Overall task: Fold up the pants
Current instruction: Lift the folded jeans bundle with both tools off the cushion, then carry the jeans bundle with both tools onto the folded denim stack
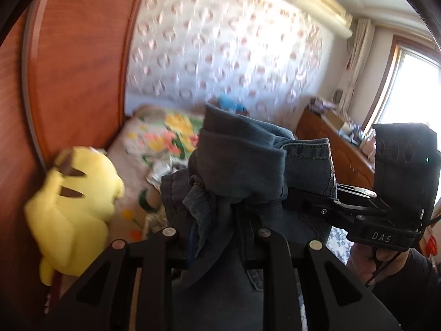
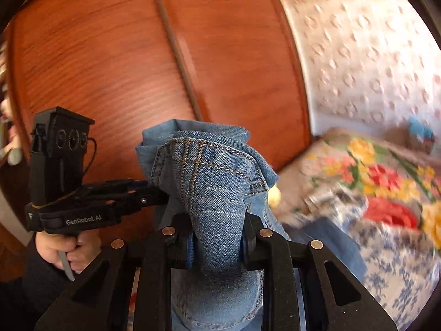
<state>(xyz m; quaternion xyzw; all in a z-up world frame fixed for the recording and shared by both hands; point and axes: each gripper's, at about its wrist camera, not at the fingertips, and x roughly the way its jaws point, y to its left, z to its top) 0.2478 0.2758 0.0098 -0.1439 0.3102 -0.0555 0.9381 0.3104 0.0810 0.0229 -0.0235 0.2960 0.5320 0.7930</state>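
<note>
Your left gripper (image 1: pixel 217 237) and right gripper (image 2: pixel 217 237) each pinch a bunch of the jeans (image 2: pixel 209 176), held up in the air above the bed (image 2: pixel 358 171). If you pull them apart too hard, the thick cloth could slip out and drop.
</note>
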